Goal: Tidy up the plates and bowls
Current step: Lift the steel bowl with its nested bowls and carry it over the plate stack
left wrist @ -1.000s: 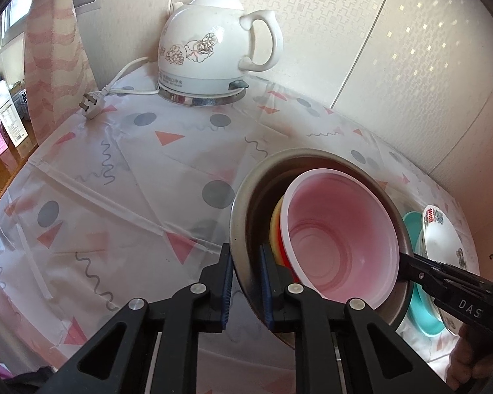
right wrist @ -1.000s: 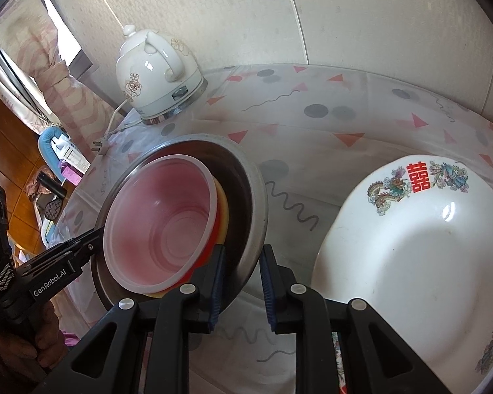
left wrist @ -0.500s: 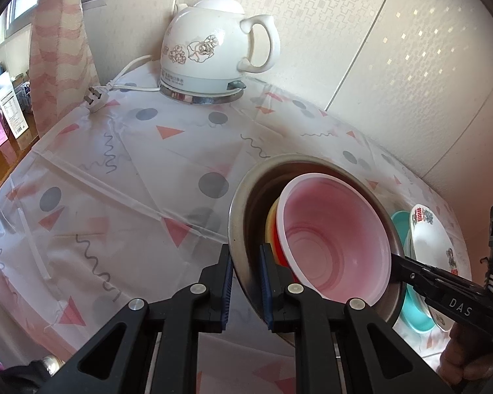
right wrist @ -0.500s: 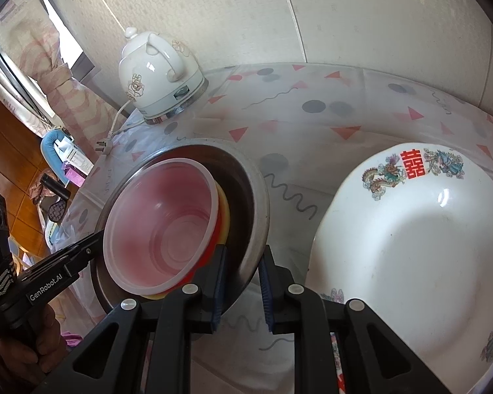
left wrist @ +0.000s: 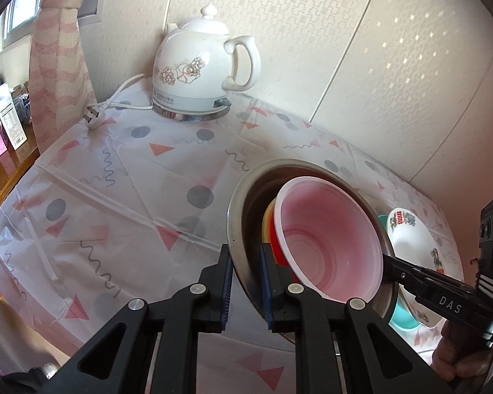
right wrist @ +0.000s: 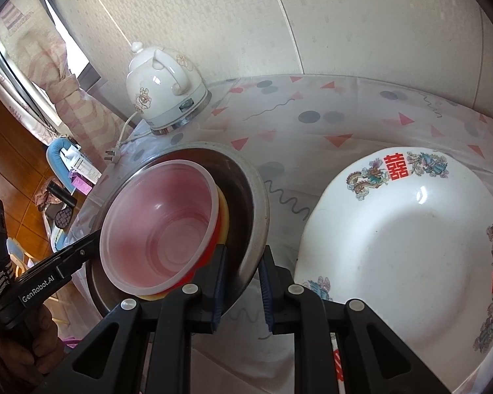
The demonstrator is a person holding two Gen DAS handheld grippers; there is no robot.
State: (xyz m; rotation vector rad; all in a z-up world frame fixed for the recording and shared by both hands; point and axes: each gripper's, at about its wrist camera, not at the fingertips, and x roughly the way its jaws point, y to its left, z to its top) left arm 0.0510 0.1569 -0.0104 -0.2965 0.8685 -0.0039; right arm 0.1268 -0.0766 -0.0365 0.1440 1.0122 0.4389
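A steel bowl [left wrist: 240, 203] holds a nested stack: a translucent pink bowl [left wrist: 328, 239] on top, with red and yellow bowls [left wrist: 269, 226] under it. My left gripper [left wrist: 245, 282] is shut on the steel bowl's near rim. My right gripper [right wrist: 241, 282] is shut on the opposite rim of the steel bowl [right wrist: 256, 197]. The bowl hangs tilted between them, just above the tablecloth. A white plate [right wrist: 410, 249] with red characters and dragons lies to the right, resting on a teal bowl [left wrist: 402, 320].
A white floral kettle [left wrist: 200, 75] stands at the back by the wall, its cord and plug [left wrist: 92, 116] trailing left. The patterned tablecloth [left wrist: 115, 197] covers a round table. A curtain [left wrist: 59, 65] and a wooden shelf with boxes are off the left edge.
Both grippers keep their hold on the steel bowl's rim. The left gripper and the bowl have risen a little, and more of the wall shows above the kettle.
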